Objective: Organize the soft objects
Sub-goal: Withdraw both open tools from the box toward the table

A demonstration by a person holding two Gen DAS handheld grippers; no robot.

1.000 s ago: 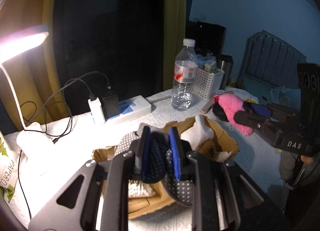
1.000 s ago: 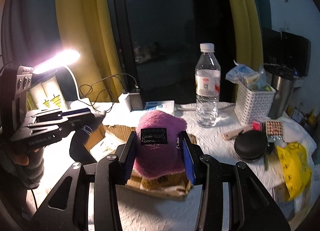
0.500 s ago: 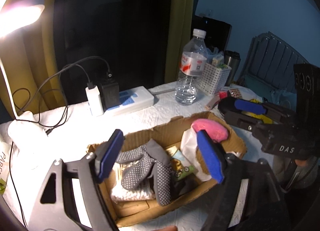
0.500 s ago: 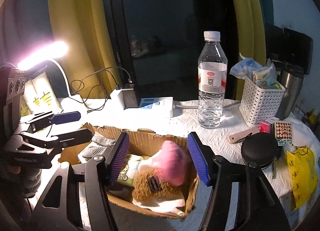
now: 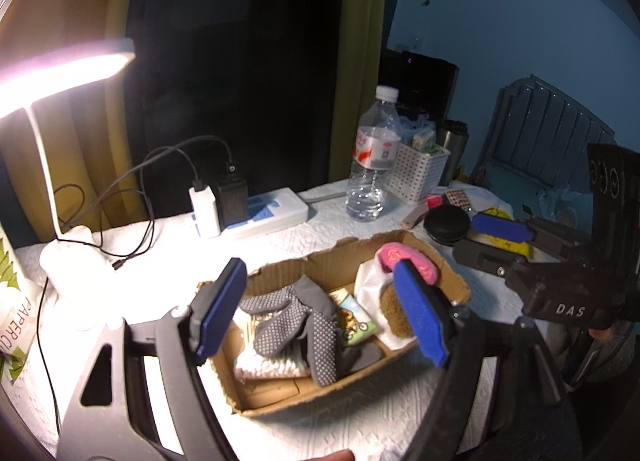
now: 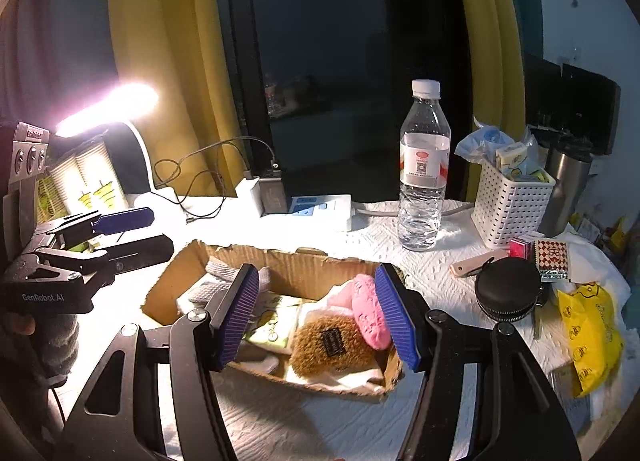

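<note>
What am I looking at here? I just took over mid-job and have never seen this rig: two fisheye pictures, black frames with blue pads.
There is no robot arm. A person holds one hand-held gripper in each hand, and a camera on each looks forward along its jaws, so each picture shows its own gripper up close and the other one off to the side.

In the left wrist view, the left gripper has its jaws wide apart, holding nothing. In the right wrist view, the right gripper is likewise open and empty.

Both hover over a torn cardboard box on a white-covered table. In the box lie dotted grey gloves, a pink plush and a brown plush. Around it stand a water bottle, a white basket, a lamp and a power strip.
</note>
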